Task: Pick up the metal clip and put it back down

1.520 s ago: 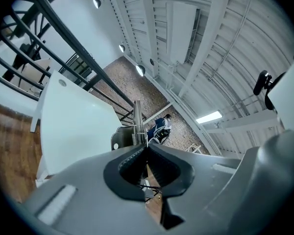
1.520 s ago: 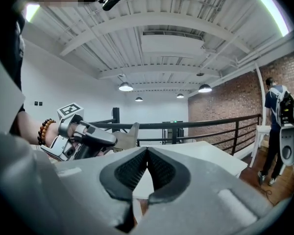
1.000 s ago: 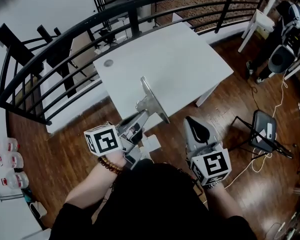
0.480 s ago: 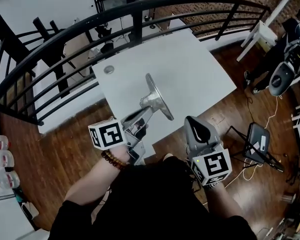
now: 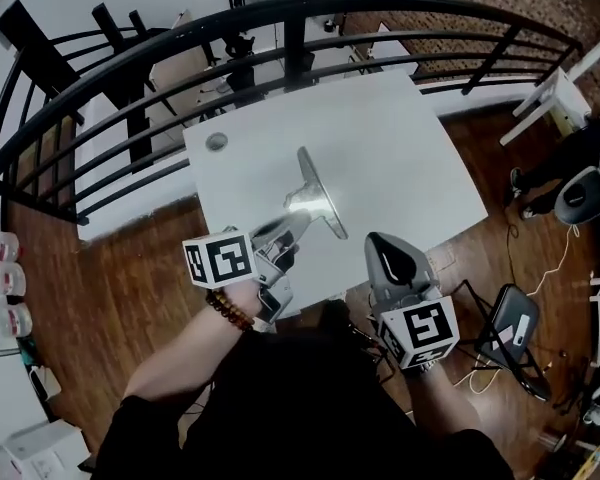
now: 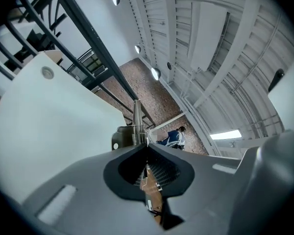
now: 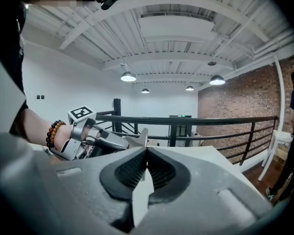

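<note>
The metal clip [image 5: 315,193] is over the table [image 5: 400,158], with the railing [image 5: 300,38] behind.

Black top [image 5: 310,408], sleeves ending above the forearms. Bead bracelet [image 5: 230,313] on the left wrist, brown and dark round beads. Left gripper [image 5: 296,218]: silver-grey metal frame with black inserts and matte grey jaws with dark ribbed pads. It carries a white marker cube [image 5: 218,259] with a black square code on each visible face. Right gripper [image 5: 384,240]: smooth grey moulded shell with a dark teardrop-shaped recess on top, same grey jaws and ribbed pads. Second white cube [image 5: 421,334] at its rear, black square code with a thick black border.
</note>
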Motion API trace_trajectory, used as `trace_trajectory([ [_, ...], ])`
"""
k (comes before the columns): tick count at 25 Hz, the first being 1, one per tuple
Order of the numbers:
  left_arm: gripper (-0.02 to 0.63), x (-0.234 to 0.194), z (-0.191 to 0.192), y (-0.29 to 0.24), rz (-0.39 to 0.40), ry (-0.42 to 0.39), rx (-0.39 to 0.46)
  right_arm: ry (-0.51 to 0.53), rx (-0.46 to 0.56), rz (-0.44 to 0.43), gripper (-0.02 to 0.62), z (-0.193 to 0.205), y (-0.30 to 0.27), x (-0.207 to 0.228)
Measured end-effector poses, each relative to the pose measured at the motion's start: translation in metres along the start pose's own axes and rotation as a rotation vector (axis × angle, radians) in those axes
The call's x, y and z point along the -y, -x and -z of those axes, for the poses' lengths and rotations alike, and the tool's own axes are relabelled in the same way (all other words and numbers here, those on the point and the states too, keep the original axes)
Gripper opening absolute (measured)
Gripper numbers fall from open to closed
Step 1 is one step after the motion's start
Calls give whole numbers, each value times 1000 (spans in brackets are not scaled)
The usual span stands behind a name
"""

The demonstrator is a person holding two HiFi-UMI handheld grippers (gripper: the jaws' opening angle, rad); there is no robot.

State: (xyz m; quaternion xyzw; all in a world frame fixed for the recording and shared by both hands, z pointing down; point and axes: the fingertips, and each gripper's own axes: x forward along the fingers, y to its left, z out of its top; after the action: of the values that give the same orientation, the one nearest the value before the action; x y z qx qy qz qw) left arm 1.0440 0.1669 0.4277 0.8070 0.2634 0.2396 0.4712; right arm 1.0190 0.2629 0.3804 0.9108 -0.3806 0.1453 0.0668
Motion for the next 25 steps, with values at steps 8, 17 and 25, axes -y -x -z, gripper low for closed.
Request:
trace_trajectory([
  [8, 25, -56, -20, -98, -141, 83, 48, 0, -64, -153, -11, 16, -47, 89],
  [17, 25, -152, -67, -155, -264, 115, 25, -45, -127, -210, -11, 41, -81, 148],
  [25, 25, -213, -87, -189, -272, 167, -66, -46, -161, -237, -11, 52, -111, 169],
])
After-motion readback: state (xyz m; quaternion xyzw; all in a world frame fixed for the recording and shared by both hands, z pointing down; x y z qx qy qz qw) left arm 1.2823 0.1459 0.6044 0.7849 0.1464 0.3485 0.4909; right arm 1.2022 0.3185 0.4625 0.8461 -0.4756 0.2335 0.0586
